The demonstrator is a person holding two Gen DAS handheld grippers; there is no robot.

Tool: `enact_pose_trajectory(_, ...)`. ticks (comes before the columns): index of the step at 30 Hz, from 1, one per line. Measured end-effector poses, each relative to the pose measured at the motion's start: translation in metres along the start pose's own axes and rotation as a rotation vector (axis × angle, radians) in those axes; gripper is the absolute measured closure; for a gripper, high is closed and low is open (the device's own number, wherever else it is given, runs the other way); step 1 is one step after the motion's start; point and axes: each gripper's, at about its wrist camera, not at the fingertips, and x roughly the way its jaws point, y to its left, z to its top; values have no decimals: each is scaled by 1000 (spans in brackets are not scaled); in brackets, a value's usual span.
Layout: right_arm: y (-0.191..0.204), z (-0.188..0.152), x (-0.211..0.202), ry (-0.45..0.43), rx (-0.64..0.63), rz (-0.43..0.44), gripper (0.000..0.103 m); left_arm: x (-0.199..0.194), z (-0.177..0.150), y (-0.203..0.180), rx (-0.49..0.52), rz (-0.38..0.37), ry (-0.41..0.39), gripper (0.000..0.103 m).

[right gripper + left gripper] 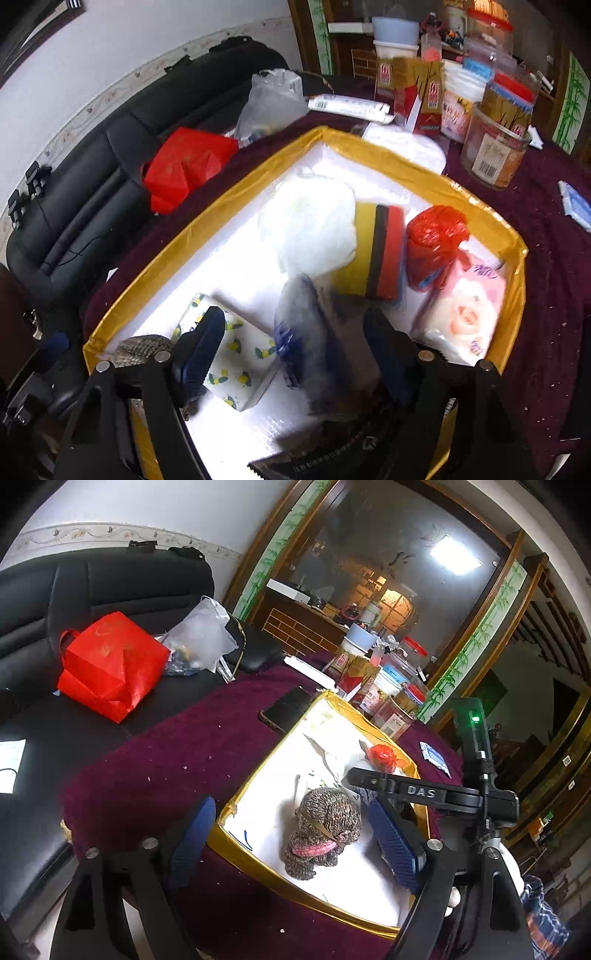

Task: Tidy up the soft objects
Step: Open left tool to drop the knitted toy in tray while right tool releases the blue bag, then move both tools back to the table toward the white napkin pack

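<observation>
- Blue-padded left tongs [291, 843] stand wide and empty around the knitted toy [323, 832] in the gold-rimmed box [229, 184].
- Right tongs [295, 350] gape over a blurred, unpinched bagged bundle [310, 332].
- Toward twelve o'clock, tissue packs, sponge and red bag already lie inside; sorting looks nearly finished.

A white wall [147, 506] runs behind a black sofa [110, 587], with a pale floral border strip [92, 533] just above the sofa back. To the right of the sofa stands a wood-framed glass panel [388, 554] edged with painted green bamboo; a bright ceiling light [456, 555] reflects in it. A table under a dark purple cloth [177, 753] stands in front of the sofa, and dark wooden furniture [554, 635] fills the far right.
</observation>
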Motion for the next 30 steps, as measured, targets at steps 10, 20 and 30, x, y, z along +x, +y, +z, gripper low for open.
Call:
enact_pose_trajectory(10, -40, -42, -69, -129, 62, -55, 26, 3, -8, -22, 65, -21, 36, 13)
enact_pose_trajectory(20, -127, -128, -133, -205, 289, -89, 25, 9, -29, -82, 178, -61, 91, 13)
enact_pose_trajectory(30, -188, -211, -180, -282, 456, -122, 25, 14, -87, -187, 481, -32, 155, 11)
